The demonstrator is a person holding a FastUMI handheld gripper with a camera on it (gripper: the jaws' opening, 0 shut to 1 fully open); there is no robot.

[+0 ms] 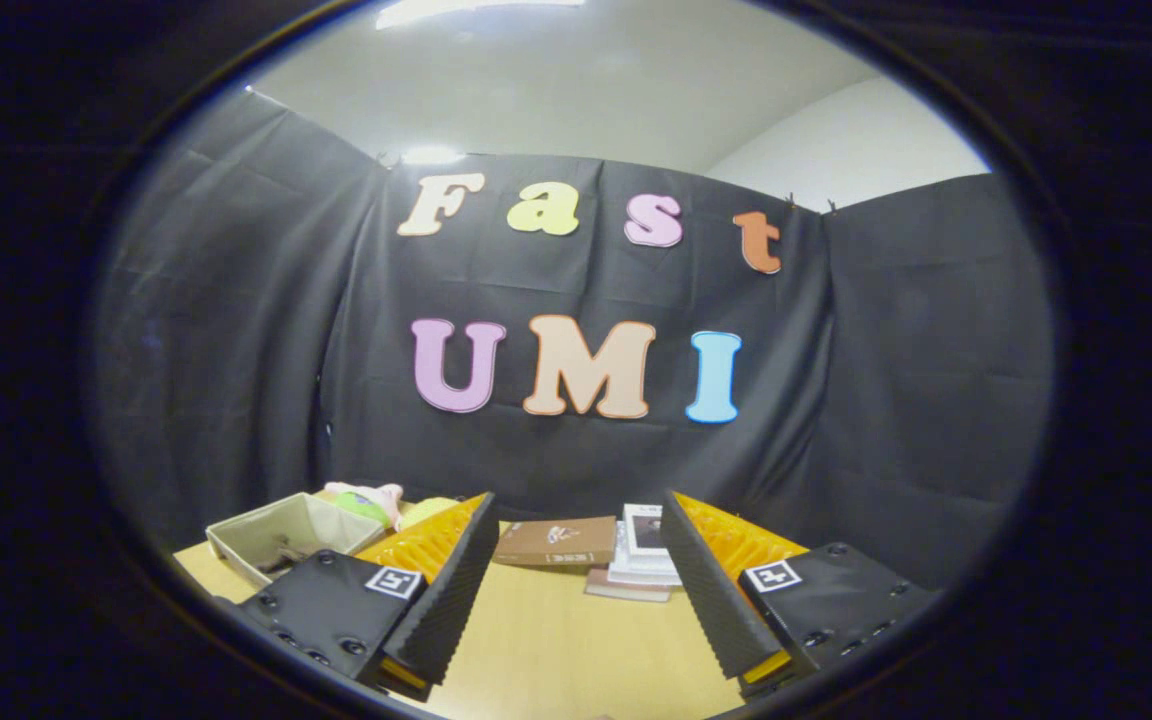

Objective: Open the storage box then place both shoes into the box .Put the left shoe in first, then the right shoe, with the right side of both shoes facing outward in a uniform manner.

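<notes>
Currently tongs (576, 560) spread wide, gripping nothing, above bare table (556, 640). Open grey fabric bin (276, 535) far left, beyond left finger; whether it is storage box, cannot tell. Judged light, soft-walled: pinch rim. Book stack (636, 560) ahead.

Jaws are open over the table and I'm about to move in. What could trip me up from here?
1. The gripper hangs open and empty, aimed at a brown box and a stack of books just beyond its fingertips; driving straight ahead could knock them.
2. The grey bin and soft toys crowd the table beside one finger, so a wide swing that way may snag.
</notes>
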